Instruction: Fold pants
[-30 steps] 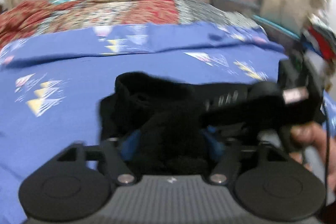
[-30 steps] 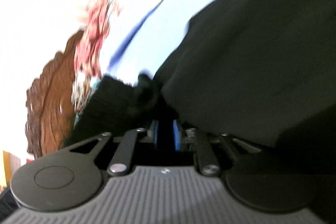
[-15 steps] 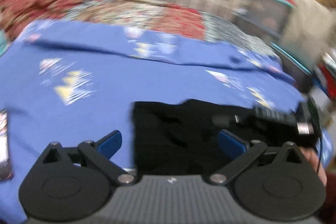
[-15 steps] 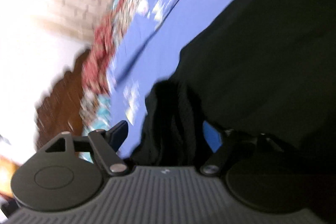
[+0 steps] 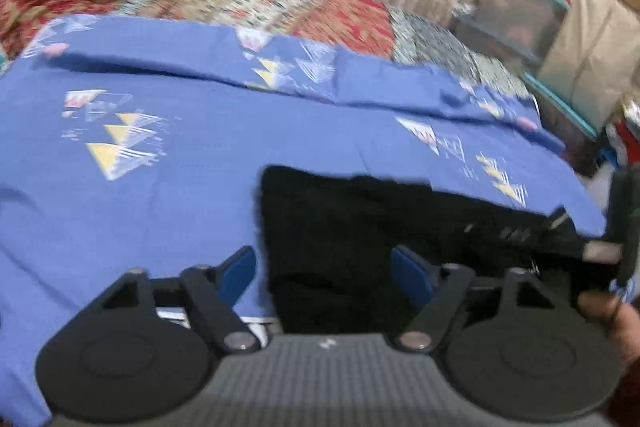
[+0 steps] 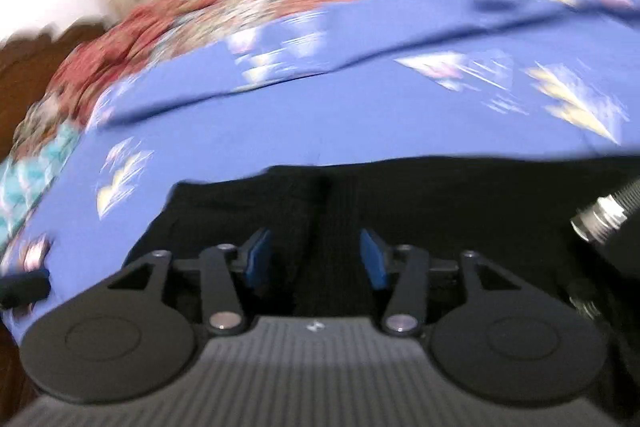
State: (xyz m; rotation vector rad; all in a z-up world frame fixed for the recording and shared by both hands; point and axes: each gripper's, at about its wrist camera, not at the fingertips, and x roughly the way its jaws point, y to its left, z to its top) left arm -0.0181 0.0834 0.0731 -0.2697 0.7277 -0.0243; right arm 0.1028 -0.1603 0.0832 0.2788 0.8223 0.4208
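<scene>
Catching storage bins (image 5: 520, 15) only in left view, black pants (image 5: 360, 227) flat on blue sheet (image 5: 180, 207), left gripper (image 5: 324, 271) and right gripper (image 6: 316, 259) closing, pads apart, clamping nothing.

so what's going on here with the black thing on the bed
A person holding a gripper in each hand is folding black pants on a blue bedsheet. The pants lie flat in a compact dark shape. Neither gripper grips them now: the left gripper and right gripper both sit just above the fabric, fingers apart and closing, with cloth below but not pinched.
</scene>
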